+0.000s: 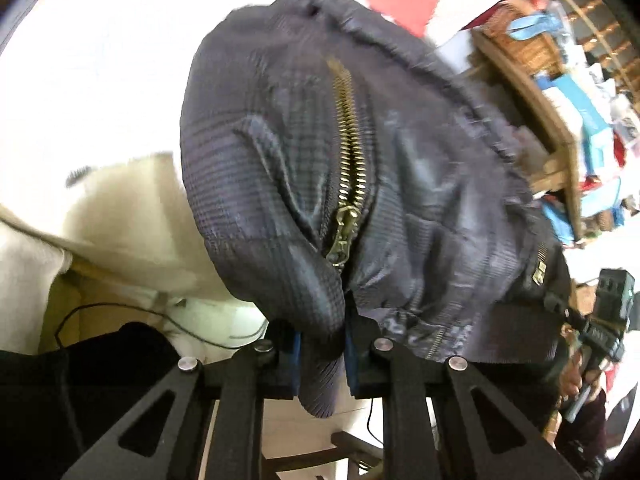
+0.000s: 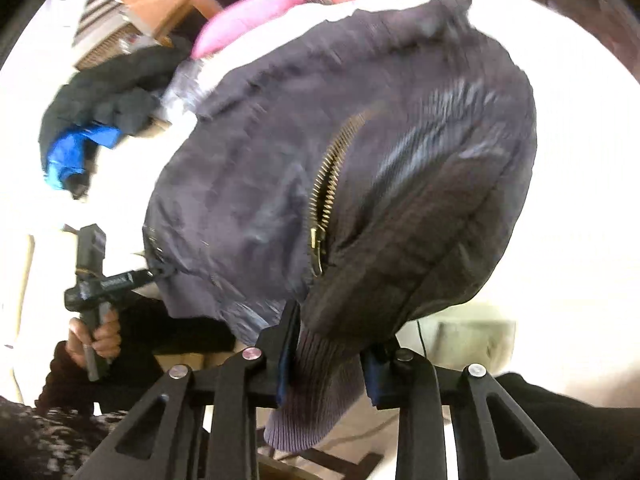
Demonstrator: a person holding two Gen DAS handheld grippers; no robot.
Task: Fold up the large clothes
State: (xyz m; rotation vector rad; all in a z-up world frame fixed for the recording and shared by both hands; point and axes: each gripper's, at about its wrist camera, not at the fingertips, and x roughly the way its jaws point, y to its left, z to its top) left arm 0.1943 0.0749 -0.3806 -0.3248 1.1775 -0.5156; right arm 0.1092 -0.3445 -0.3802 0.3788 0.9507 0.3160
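Jacket (image 1: 400, 152), dark and quilted, is filling the middle of both frames, draping over the white surface (image 1: 100, 80) while we are lifting its ribbed hem. We are judging it best to be keeping both corners level and taut so the brass zipper (image 1: 348, 136) is hanging straight. At lower centre, our left gripper (image 1: 322, 354) is clamping the hem; our right gripper (image 2: 326, 364) is pinching thicker ribbing likewise.
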